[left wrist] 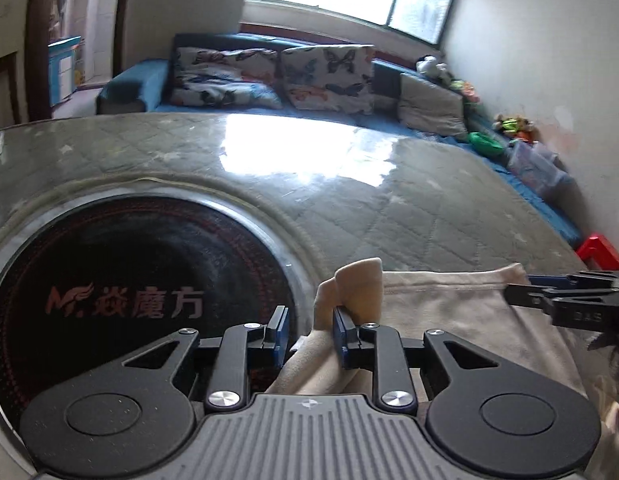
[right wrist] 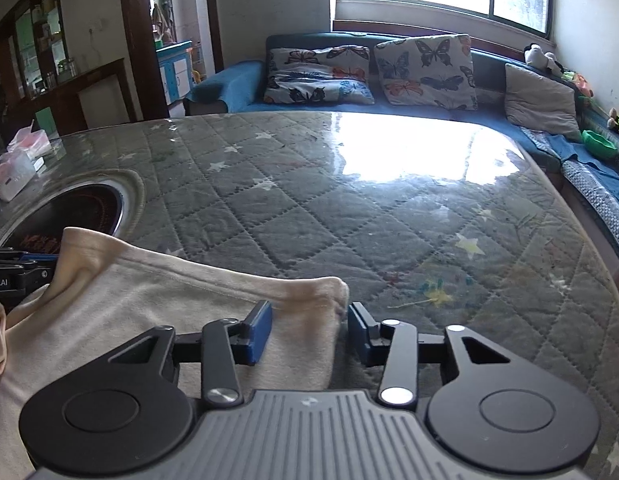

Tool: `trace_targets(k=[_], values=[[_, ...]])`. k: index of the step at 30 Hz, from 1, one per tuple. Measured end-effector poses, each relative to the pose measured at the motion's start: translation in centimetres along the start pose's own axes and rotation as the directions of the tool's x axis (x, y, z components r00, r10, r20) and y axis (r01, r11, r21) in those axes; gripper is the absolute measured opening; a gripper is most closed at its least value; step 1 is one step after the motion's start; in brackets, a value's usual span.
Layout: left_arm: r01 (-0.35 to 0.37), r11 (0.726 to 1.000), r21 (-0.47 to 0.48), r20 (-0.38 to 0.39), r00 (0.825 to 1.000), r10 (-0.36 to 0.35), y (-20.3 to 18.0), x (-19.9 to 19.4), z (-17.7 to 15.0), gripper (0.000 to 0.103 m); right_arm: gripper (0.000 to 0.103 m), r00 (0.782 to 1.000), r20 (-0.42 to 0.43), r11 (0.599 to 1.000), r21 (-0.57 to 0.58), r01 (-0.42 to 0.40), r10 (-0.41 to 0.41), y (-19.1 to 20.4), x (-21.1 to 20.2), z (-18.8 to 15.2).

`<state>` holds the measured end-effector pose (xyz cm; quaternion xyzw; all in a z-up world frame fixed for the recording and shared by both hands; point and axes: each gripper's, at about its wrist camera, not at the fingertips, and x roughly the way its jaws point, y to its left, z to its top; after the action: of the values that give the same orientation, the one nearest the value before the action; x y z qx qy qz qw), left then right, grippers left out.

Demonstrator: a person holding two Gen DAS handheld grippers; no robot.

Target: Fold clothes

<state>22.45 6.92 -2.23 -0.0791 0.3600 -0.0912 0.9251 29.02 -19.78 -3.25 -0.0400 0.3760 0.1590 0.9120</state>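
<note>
A cream garment [left wrist: 449,312] lies on the glass-topped table over a quilted cover [left wrist: 349,208]. My left gripper [left wrist: 309,334] is open, its jaws on either side of a bunched left corner of the garment [left wrist: 359,284]. In the right wrist view the same garment [right wrist: 149,296] lies at the lower left. My right gripper [right wrist: 309,332] is open, with the garment's right corner [right wrist: 333,292] between its jaws. The right gripper also shows at the right edge of the left wrist view [left wrist: 517,292]. The left gripper's side shows at the left edge of the right wrist view [right wrist: 17,270].
A round black cooktop [left wrist: 121,300] is set into the table at the left, and it shows in the right wrist view [right wrist: 73,208]. A blue sofa with butterfly cushions [right wrist: 425,68] runs behind the table. Plastic containers [right wrist: 13,168] stand at the table's far left. A red stool [left wrist: 599,250] is at the right.
</note>
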Motion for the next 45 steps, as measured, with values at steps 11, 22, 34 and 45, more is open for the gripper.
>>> trace_targets(k=[11,22,34,45], values=[[0.156,0.985,0.071,-0.016,0.988,-0.155,-1.7,-0.6,-0.9,0.029,0.041,1.0,0.001,1.0,-0.001,-0.005,0.005,0.0,0.1,0.0],[0.102,0.987,0.127,0.072,0.991,-0.112,-2.1,-1.1,-1.2,0.011,0.021,1.0,0.009,1.0,-0.001,-0.017,0.017,0.1,0.1,0.0],[-0.196,0.976,-0.09,0.034,0.979,0.2,3.0,1.5,1.1,0.009,0.009,0.997,0.044,0.997,-0.016,0.07,-0.07,0.2,1.2,1.0],[-0.143,0.986,-0.082,0.09,0.985,0.15,2.2,-2.6,1.4,0.041,0.014,0.999,0.035,0.994,-0.109,0.005,-0.002,1.4,-1.9,1.2]])
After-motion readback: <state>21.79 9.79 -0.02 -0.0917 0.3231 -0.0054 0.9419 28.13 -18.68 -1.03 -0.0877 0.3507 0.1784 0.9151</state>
